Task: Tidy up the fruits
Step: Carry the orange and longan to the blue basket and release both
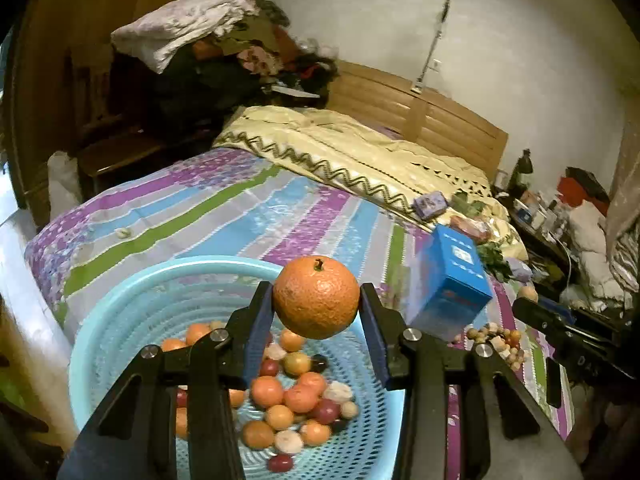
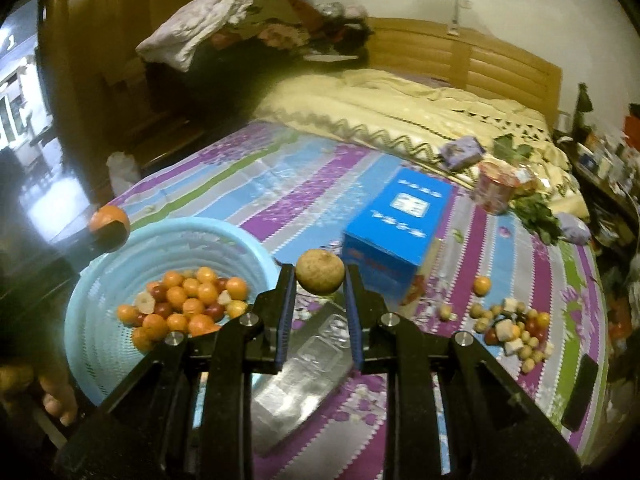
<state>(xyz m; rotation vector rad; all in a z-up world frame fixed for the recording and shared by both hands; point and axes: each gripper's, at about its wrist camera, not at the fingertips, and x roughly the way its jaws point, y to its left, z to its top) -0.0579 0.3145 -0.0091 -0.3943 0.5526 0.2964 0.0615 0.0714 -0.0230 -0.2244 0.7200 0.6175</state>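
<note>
My left gripper [image 1: 317,300] is shut on a large orange [image 1: 316,297] and holds it above the far rim of a light blue basket [image 1: 120,300]. Several small orange, red and pale fruits [image 1: 280,400] lie in that basket. My right gripper [image 2: 320,276] is shut on a small brown-tan round fruit [image 2: 320,271], just right of the basket [image 2: 224,236]. The left gripper with its orange [image 2: 109,222] shows at the basket's far left rim in the right wrist view. Loose small fruits [image 2: 512,324] lie in a pile on the striped bedsheet to the right.
A blue carton [image 2: 396,224] stands on the bed behind the right gripper. A clear plastic tray [image 2: 304,364] lies under it. A red cup [image 2: 496,192], leafy greens [image 2: 536,212] and a cream quilt [image 2: 400,112] lie farther back. A dark phone [image 2: 580,392] lies at the right.
</note>
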